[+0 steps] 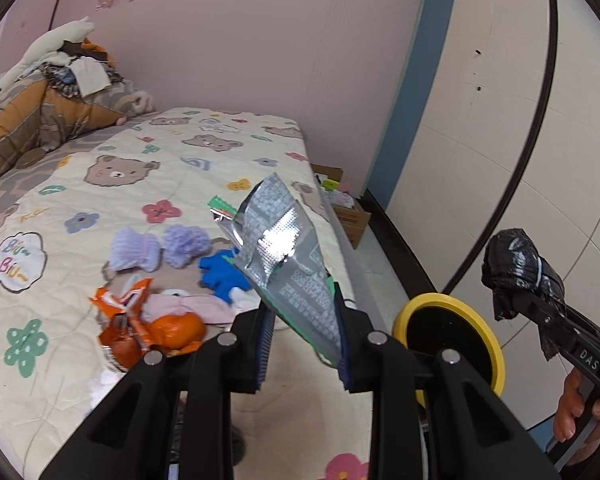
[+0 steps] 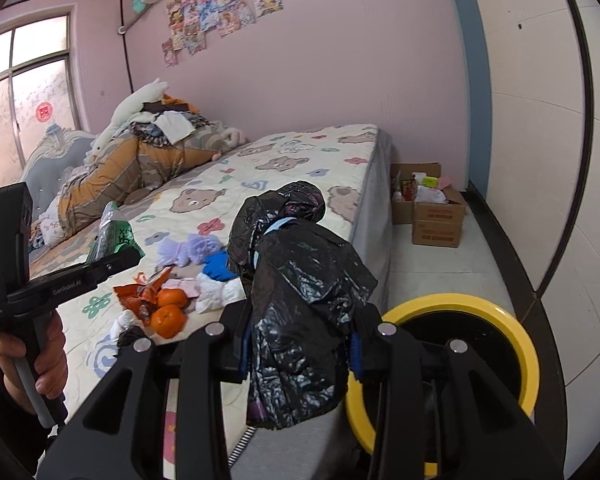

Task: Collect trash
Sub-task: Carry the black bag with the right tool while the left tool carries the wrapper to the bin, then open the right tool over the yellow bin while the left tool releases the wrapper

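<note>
The left tool (image 1: pixel 302 340) is nipped narrow on the lower corner of a crumpled silver foil snack wrapper with grey print (image 1: pixel 284 256), which stands up and tilts away from the pads, clear of the bed. The right tool (image 2: pixel 300 344) is clamped on a bunched black plastic rubbish bag (image 2: pixel 300 312), a wad that fills the gap between its pads and spills above and below them.

So the step in hand looks like the carry — one piece of trash lifted off the bedding and on its way to the round bin with a yellow rim and black inside (image 2: pixel 492 320), which sits on the floor just past the foot corner of the bed with the bear-and-flower quilt (image 1: pixel 100 208). The next move, I judge, calls for bringing the wrapper over the bin's mouth and letting the pads part; the bag may need shaking open first, since it is still a tight bundle.

Both tools point forward and somewhat downward, side by side. The left hand (image 2: pixel 32 360) grips its handle upright; the right hand (image 1: pixel 584 412) does likewise at the frame edge.

More waits on the quilt — a torn orange foil wrapper (image 1: pixel 120 320) beside two tangerines (image 2: pixel 170 312), near small knitted lilac items (image 1: pixel 160 248).
</note>
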